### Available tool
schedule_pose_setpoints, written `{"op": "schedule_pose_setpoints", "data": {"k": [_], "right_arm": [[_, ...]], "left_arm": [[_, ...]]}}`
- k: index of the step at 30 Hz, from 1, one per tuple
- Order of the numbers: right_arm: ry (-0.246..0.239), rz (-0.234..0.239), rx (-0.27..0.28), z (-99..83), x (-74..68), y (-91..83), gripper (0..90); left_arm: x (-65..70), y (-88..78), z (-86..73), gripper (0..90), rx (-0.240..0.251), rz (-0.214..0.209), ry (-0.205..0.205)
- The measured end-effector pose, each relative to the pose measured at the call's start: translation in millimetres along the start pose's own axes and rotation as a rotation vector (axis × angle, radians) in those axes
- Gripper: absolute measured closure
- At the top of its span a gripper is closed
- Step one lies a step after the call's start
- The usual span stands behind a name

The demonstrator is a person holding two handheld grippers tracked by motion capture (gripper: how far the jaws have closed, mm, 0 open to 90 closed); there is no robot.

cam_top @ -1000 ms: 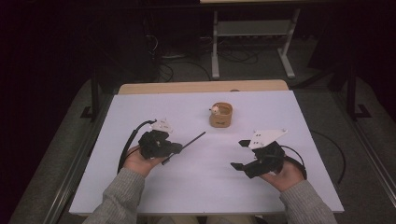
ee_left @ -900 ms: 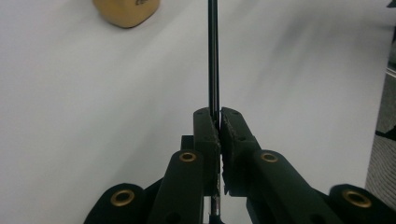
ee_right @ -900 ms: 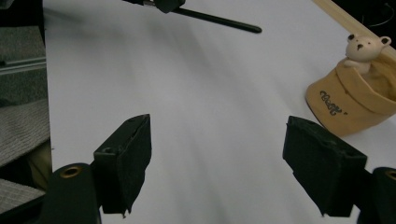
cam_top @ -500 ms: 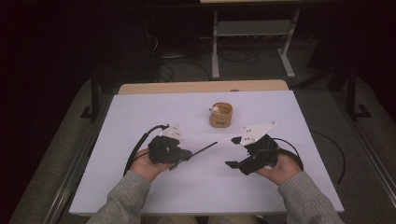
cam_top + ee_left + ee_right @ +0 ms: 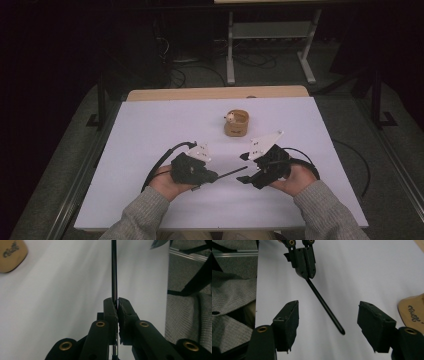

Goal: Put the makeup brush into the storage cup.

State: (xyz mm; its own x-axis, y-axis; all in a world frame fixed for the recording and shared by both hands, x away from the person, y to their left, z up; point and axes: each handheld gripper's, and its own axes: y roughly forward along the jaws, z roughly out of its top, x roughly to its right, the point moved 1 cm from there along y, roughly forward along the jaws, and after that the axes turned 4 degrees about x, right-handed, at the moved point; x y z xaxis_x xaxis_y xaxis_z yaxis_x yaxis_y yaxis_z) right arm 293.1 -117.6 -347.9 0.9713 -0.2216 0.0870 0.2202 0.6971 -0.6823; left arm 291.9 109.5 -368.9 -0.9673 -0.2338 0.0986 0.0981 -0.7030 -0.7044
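A thin black rod [image 5: 231, 173] sticks out of my left gripper [image 5: 214, 176], which is shut on its near end. In the left gripper view the rod [image 5: 114, 270] runs straight up from the closed left gripper [image 5: 117, 302]. My right gripper [image 5: 243, 168] faces it from the right, open; its jaws have just been closing. In the right gripper view the rod [image 5: 324, 305] slants down between the two spread pads of the right gripper [image 5: 328, 305] without touching them, and the left gripper [image 5: 305, 272] holds its far end. A small tan round holder [image 5: 236, 123] stands farther back.
The white table top [image 5: 150, 130] has a wooden strip along its far edge. Both grey sleeves come in over the near edge. A cable trails from each gripper. A metal stand and more cables are on the dark floor beyond the table.
Both hands have come together toward the table's middle. The left gripper carried the rod to the right, its tip now sits between the right gripper's jaws, which have narrowed.
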Motion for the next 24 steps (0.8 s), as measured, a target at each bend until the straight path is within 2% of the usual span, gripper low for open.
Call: {"op": "schedule_pose_setpoints", "data": {"k": [6,12,16,17,18,21,24], "right_arm": [[-0.034,0.023,-0.012,0.1,-2.0,3.6,38.4],[-0.082,0.067,-0.033,-0.4,-6.4,7.1,48.2],[-0.086,0.095,-0.051,-1.2,-10.2,9.1,53.6],[-0.107,0.099,-0.046,-1.4,-10.0,10.4,54.3],[-0.098,0.108,-0.053,-1.9,-11.6,11.0,55.7],[-0.126,0.134,-0.068,-2.7,-13.8,14.3,59.2],[-0.129,0.16,-0.089,-2.7,-15.7,17.1,62.8]], "left_arm": [[8.4,4.5,3.4,85.6,0.001,-0.039,0.029],[13.2,9.2,5.5,85.6,-0.005,-0.072,0.058],[15.2,10.2,6.3,85.6,-0.001,-0.087,0.055],[15.2,10.1,6.5,85.6,-0.007,-0.091,0.065],[15.8,10.5,6.8,85.6,-0.006,-0.097,0.068],[17.1,10.9,7.7,85.6,-0.016,-0.111,0.082],[18.8,11.9,8.9,85.6,-0.01,-0.119,0.084]]}}
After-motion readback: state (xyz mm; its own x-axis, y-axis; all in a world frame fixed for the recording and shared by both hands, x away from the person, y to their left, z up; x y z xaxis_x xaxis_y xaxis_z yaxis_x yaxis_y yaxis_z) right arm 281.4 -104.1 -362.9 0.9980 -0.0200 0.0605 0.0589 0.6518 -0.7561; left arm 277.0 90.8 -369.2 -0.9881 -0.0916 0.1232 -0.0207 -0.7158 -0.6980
